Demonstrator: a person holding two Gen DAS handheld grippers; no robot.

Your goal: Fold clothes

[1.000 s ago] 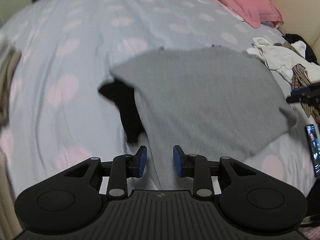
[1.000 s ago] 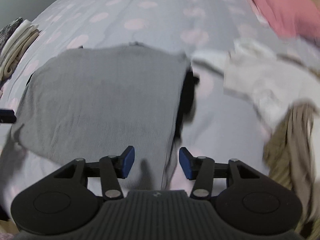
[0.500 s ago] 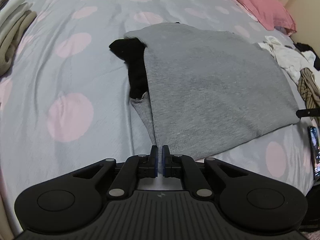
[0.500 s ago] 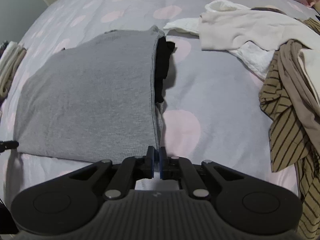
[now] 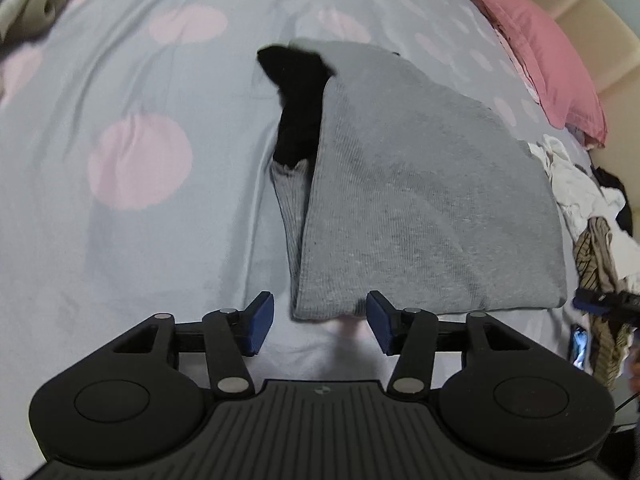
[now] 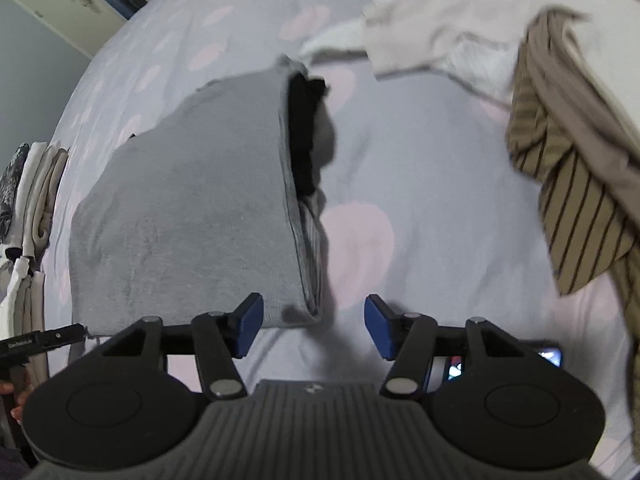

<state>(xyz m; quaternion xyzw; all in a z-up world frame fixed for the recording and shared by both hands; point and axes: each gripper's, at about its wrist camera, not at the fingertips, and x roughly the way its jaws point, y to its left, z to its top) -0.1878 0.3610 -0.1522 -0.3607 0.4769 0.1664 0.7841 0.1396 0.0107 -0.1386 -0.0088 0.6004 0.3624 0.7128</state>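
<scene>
A grey knit garment (image 5: 420, 192) lies folded flat on the bed, with a black piece (image 5: 298, 100) and a ribbed sleeve showing from under its left edge. My left gripper (image 5: 320, 322) is open and empty, just short of the garment's near left corner. In the right wrist view the same garment (image 6: 184, 216) lies ahead to the left, its black part (image 6: 306, 136) at the right edge. My right gripper (image 6: 314, 330) is open and empty, at the garment's near right corner.
The bed has a grey sheet with pink dots (image 5: 140, 160). A pink pillow (image 5: 536, 52) lies far right. A pile of white and striped brown clothes (image 6: 560, 120) lies right of the garment. Folded clothes (image 6: 36, 196) are stacked at the left. A phone (image 6: 548, 354) lies near the right gripper.
Both grippers were shut on the garment's near corners half a second ago. They have now opened, let the cloth go and drawn slightly back. The garment lies flat.
</scene>
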